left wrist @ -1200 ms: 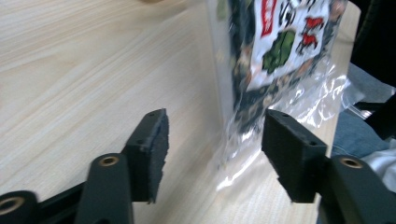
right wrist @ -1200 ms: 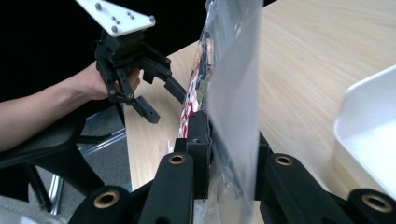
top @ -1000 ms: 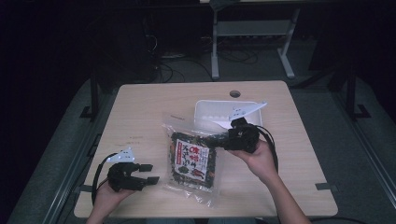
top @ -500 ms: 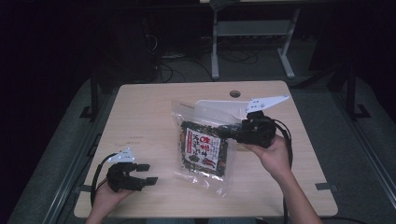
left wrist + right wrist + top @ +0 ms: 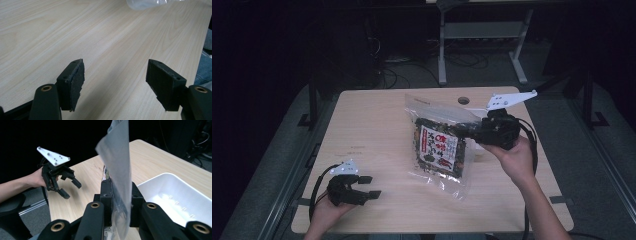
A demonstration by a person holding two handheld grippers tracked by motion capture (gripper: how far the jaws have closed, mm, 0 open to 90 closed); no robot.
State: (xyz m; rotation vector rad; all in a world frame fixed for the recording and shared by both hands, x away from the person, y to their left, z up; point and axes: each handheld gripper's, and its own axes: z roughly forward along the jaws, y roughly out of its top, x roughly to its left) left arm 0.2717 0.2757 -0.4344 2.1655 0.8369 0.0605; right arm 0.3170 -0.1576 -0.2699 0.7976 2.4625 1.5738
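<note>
Nearest the person, at about 7 o'clock on the table [image 5: 372,125], the left gripper [image 5: 364,186] sits in the left hand [image 5: 328,212] close to the front edge, its jaws standing apart with bare wood between them; it is in much the same spot as half a second ago. From it toward 12 o'clock and 10 o'clock the tabletop is open all the way to the far and left edges. At the middle, toward 3 o'clock, the right gripper [image 5: 466,129] is clamped on the upper right edge of a clear snack bag [image 5: 439,150]; in the right gripper view the jaws are pressed together on the plastic film. Compared with half a second ago, the bag has been raised and stood more upright, its lower corner trailing toward 5 o'clock, and it now covers most of the white tray, which the right gripper view shows as a shallow white tray [image 5: 175,195] just beyond the jaws. The right hand [image 5: 512,155] is held above the table, inside the right edge. Farther off, at 12 o'clock, a round cable hole [image 5: 463,100] lies near the far edge. Counted: two grippers, one bag, one tray, one table.
</note>
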